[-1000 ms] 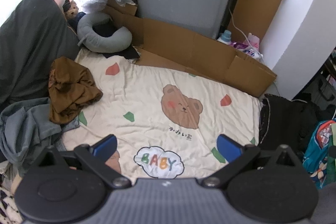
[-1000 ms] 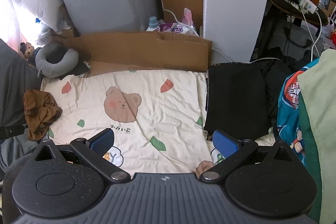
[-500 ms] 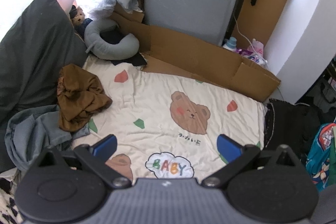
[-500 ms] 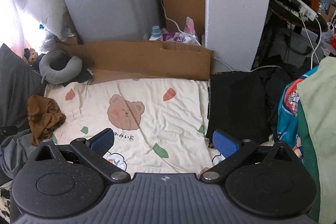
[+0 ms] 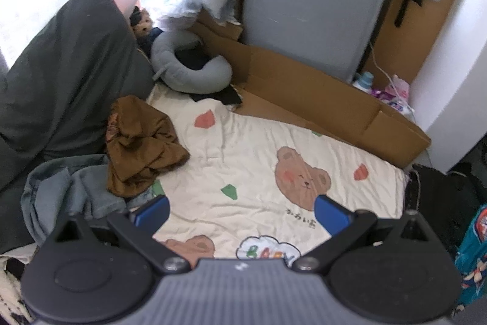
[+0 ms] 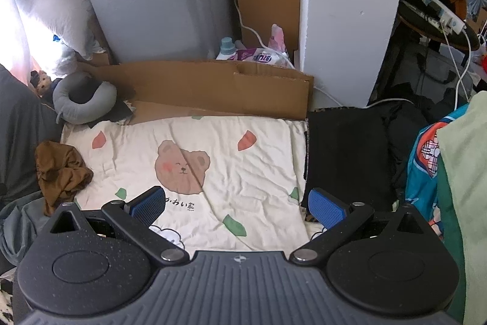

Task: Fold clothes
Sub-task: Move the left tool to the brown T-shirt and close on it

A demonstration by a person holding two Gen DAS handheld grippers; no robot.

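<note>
A crumpled brown garment (image 5: 143,142) lies at the left edge of a cream bear-print blanket (image 5: 258,160), touching a heap of grey-blue clothing (image 5: 67,191) at lower left of the frame. The left gripper (image 5: 242,213) and right gripper (image 6: 237,207) both hover above the blanket, jaws spread wide and empty. A folded black garment (image 6: 344,154) sits at the blanket's right edge.

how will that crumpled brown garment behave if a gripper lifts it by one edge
The brown garment lies in soft, deep folds, so it will probably drape and unfurl rather than hold shape. It looks thin, likely light. One edge rests on the grey clothes, so it may drag them slightly.
</note>
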